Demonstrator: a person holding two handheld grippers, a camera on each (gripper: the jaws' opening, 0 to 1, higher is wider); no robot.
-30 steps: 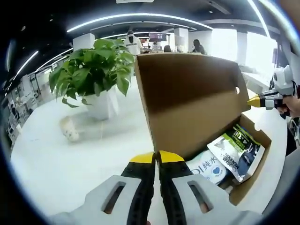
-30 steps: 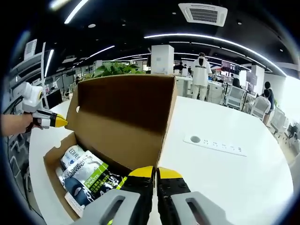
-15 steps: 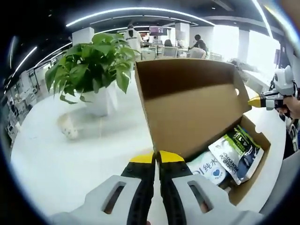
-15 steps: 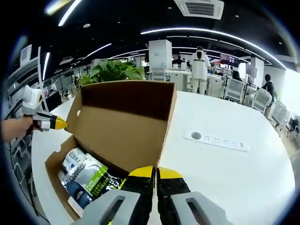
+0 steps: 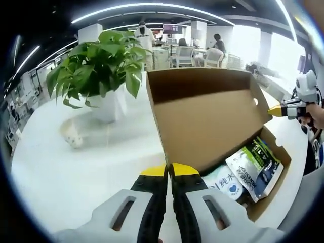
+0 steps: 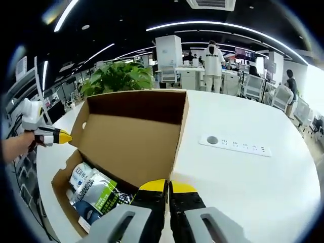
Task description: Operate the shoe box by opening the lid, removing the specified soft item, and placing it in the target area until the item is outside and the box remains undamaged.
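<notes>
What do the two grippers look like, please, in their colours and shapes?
Both look alike. The left gripper has two black jaws with yellow tips, set in pale grey housings with slot-shaped cut-outs. The right gripper is built the same way. Seen from the side in the left gripper view, the right gripper has a white-grey body narrowing to a yellow point.

Plain brown corrugated cardboard shoe box (image 5: 212,121), unprinted inside. Soft packs: white with blue lettering (image 5: 225,182); white, green and dark navy (image 5: 255,164). Grey grippers, yellow-tipped black jaws (image 5: 169,169) (image 6: 167,186). White tabletop (image 6: 243,177); green-leaved plant (image 5: 96,68).
</notes>
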